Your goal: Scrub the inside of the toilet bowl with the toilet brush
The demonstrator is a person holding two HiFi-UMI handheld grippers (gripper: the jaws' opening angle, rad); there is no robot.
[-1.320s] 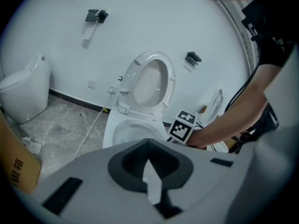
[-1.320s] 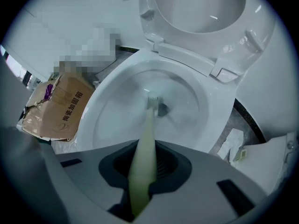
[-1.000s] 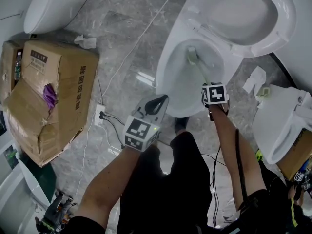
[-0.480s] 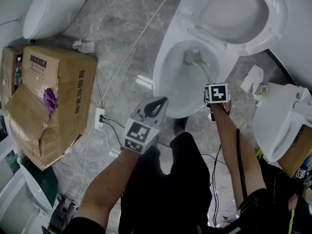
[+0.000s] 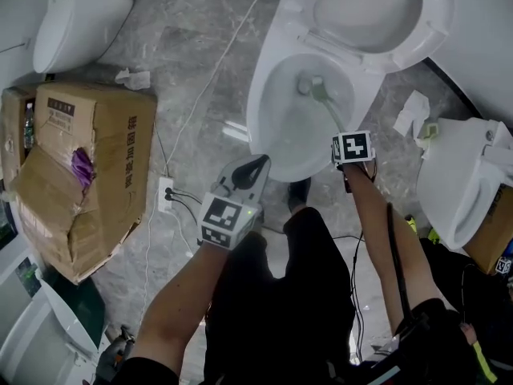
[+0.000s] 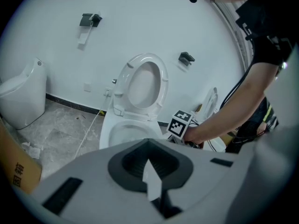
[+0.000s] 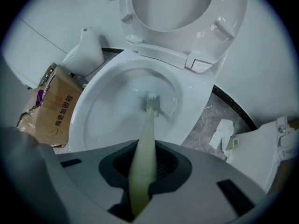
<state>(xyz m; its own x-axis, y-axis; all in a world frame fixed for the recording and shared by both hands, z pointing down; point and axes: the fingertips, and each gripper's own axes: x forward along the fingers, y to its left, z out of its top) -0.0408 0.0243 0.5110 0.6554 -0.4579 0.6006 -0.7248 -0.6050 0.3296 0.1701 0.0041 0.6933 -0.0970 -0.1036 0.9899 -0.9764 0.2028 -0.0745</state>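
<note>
Toilet brush [image 7: 145, 143] head barely shifted, mid toilet bowl [image 7: 86, 111], clear of rim.

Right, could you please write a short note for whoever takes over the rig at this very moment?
Right gripper: shut on the pale green plastic toilet brush, with the handle running between its jaws.
Left gripper: shut, holding nothing, outside the bowl by its near rim.
White ceramic toilet bowl: seat is up; the brush head sits against the far inner wall, below the hinge.
Done: the brush is in the bowl and on the wall. How much is already scrubbed cannot be told.
Left: probably work round the rest of the inner wall, then lift the brush out.
</note>
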